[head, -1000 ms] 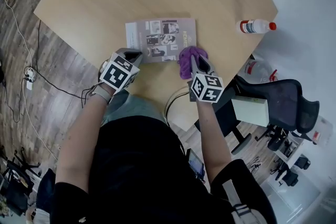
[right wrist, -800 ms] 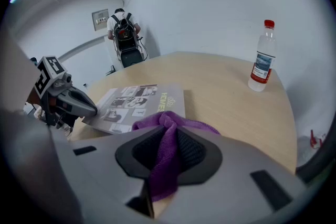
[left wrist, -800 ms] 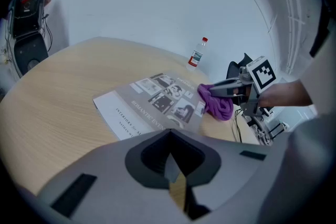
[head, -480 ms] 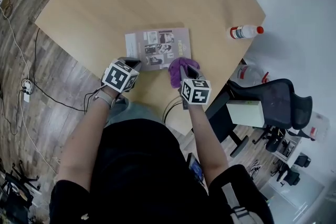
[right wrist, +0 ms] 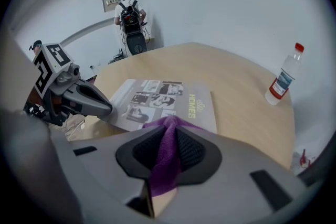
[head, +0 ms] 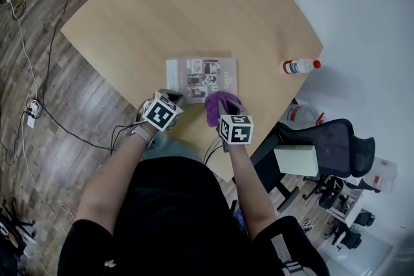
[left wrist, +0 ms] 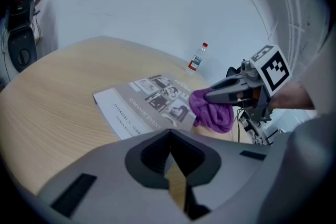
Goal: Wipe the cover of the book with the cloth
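**1. Cloth** (right wrist: 164,162): purple, 1 piece. It is clamped between the jaws of the right gripper (right wrist: 168,136), and the loose bulk is bunched ahead of and below the tips. It lies at the near right corner of the book. We judge it soft, light and limp, so it will fold and drag rather than push. The present hold on a gathered fold looks adequate.

**2. Book** (head: 202,77): 1 thin grey volume with a photo cover. It lies flat and closed on the table (head: 181,10), just ahead of both grippers. We judge it light and flexible, with a smooth cover that is likely to slide under a wiping stroke. It is best steadied by pressing down on a corner or edge, not by pinching.

**3. Left gripper** (left wrist: 169,136): its jaws are together with nothing between them. The tips sit at the near left corner of the book. We cannot tell whether they press on it.

**4. Bottle** (head: 299,66): 1, clear with a red cap, upright. It stands well off to the right of the right gripper, near the table edge and apart from the book. We judge it outside the wiping path.

**5. Chair** (head: 336,142): 1, dark, off the table behind and to the right of the right gripper.

**6. Cables** (head: 39,106): on the floor, well to the left of the left gripper.

**7. Obstructions:** we see nothing resting on the cover except the cloth at 1 corner.
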Motion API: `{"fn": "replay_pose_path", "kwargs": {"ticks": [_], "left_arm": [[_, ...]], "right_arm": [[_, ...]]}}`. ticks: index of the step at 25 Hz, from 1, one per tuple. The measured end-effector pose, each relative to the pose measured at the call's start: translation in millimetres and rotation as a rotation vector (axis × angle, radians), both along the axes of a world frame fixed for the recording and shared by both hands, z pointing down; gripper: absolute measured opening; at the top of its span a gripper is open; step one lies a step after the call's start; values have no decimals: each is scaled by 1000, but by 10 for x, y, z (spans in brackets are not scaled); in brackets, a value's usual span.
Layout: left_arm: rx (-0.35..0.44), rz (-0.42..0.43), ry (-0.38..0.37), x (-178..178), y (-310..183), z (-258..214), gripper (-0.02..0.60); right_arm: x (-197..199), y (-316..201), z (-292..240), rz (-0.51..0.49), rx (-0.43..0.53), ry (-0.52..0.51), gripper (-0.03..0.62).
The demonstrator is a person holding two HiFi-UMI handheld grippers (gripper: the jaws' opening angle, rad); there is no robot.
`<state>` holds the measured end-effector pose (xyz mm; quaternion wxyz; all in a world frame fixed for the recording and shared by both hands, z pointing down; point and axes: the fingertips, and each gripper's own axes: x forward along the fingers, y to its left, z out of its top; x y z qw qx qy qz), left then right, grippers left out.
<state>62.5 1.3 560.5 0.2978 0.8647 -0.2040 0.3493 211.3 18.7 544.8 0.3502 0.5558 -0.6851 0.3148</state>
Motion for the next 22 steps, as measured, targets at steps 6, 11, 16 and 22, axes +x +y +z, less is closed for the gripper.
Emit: {"fn": "replay_pose_path", "kwargs": {"ticks": [6,11,16,22], "left_arm": [[2,-42,81,-164,26,-237,21],[70,-105,115,-488,-32,-559,21],[123,-234,177,-893,3,-983,21],[218,-393,203,-1424,59,-1492,21]], "right_arm": [[-44,-20,-360,-18,48,96,74],[-165,-154,-766,-39,150,24,74],[-582,-301,-1230,-105,277,-142,74],[-1154,-407,-1613,-247,335,-251,74]]}}
